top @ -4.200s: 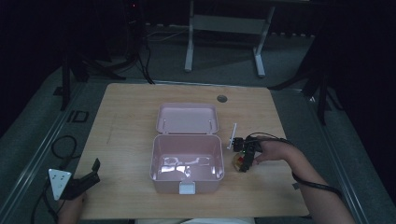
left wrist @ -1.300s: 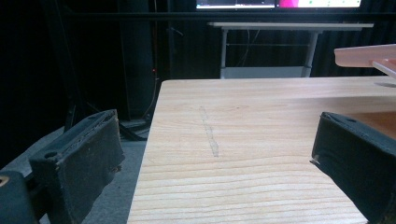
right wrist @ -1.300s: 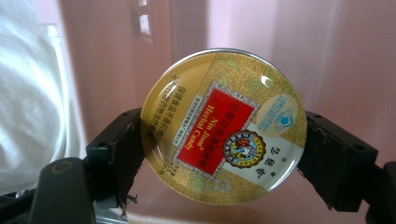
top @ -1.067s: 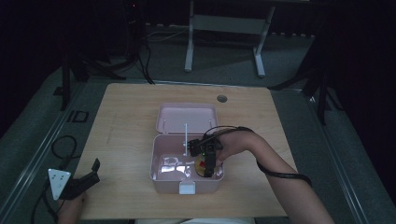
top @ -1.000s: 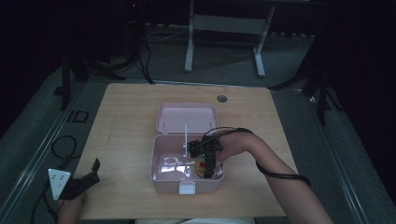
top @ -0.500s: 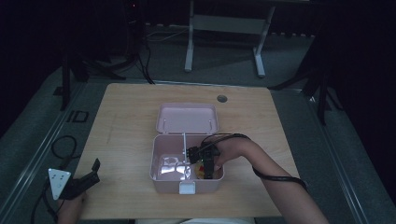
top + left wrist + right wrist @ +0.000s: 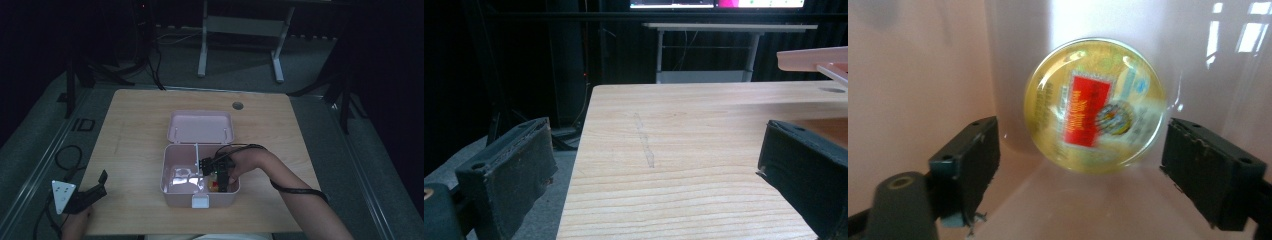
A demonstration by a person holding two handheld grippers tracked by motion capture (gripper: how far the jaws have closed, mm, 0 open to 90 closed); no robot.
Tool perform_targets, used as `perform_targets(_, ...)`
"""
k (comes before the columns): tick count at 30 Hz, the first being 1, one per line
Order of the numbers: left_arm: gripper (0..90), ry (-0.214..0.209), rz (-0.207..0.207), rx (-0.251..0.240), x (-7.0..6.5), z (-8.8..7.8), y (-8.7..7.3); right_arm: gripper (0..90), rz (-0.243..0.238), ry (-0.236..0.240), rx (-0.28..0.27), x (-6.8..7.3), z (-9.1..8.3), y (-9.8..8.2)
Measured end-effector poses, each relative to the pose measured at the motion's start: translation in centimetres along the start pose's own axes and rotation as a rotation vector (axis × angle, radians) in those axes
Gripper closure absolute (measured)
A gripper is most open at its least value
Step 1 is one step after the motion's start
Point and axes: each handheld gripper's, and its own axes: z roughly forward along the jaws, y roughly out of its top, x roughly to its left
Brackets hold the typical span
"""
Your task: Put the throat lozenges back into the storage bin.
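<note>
An open pink box [image 7: 199, 192] sits in the middle of the wooden table [image 7: 135, 135], its lid [image 7: 200, 127] laid back behind it. My right gripper [image 7: 220, 181] reaches down into the box's right part. A round yellow tub with a red label [image 7: 1095, 120] lies against the pink wall [image 7: 923, 60] between the jaws, which stand apart from it on both sides, so this gripper [image 7: 1083, 150] is open. The tub [image 7: 214, 186] shows as an orange-yellow spot in the high view. My left gripper [image 7: 92, 192] rests open at the table's front left corner.
A clear shiny packet [image 7: 182, 177] lies in the box's left part. A round cable hole [image 7: 237, 105] sits near the table's far edge. The left gripper [image 7: 649, 165] faces bare wood [image 7: 684, 115], with the pink lid's edge [image 7: 814, 57] at the far right.
My right gripper came from the table right of the box, over its rim and down inside. The jaws now stand open around the tub. The left gripper has not moved.
</note>
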Motion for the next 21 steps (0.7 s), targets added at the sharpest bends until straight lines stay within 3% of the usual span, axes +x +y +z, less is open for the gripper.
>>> perform_targets(10, 2.4, 0.0, 0.001, 0.002, 0.0, 0.0, 0.0, 12.9, 0.015, -0.016, -0.098, 0.5, -3.8, -1.2)
perform_targets(18, 2.4, 0.002, 0.003, 0.0, 0.0, 0.0, 0.0, 12.8, 0.036, -0.084, -0.231, 1.3, -7.9, -4.1)
perform_targets(21, 2.4, 0.002, 0.003, -0.001, 0.0, 0.0, 0.0, 12.7, 0.048, -0.108, -0.257, 1.4, -8.8, -5.7)
